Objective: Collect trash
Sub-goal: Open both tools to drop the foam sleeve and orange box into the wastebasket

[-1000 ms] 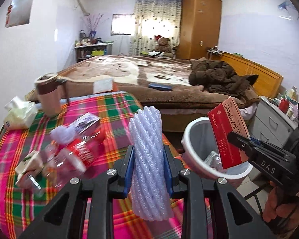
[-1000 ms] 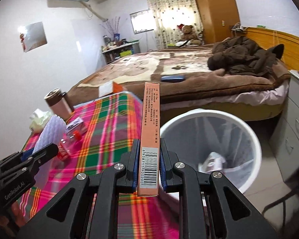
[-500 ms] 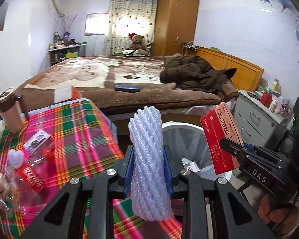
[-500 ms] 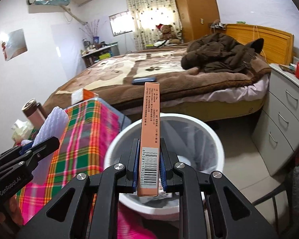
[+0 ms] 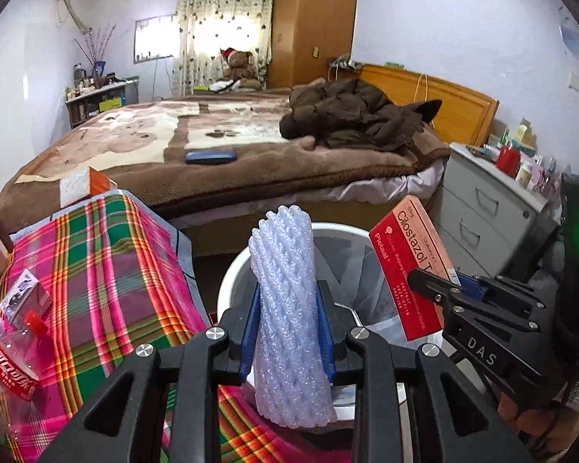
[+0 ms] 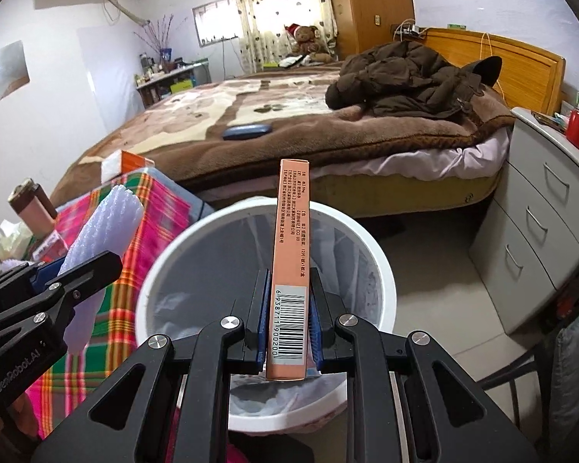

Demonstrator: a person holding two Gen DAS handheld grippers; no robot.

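Note:
My left gripper (image 5: 288,320) is shut on a white foam net sleeve (image 5: 285,308), held upright over the near rim of the white trash bin (image 5: 231,270). My right gripper (image 6: 289,308) is shut on an orange medicine box (image 6: 292,254), held upright above the bin's (image 6: 158,266) opening. The box also shows in the left wrist view (image 5: 409,266), and the sleeve in the right wrist view (image 6: 108,227). The bin has a clear liner and some trash inside.
A plaid-covered table (image 5: 108,270) stands left of the bin with a plastic bottle (image 5: 11,362), a small carton (image 5: 25,301) and a brown cup (image 6: 33,204). A bed (image 6: 328,127) lies behind. Grey drawers (image 6: 540,208) stand right.
Both grippers have moved right from the table toward the bin, each with its item still held. The bin now sits directly under the box and the sleeve.

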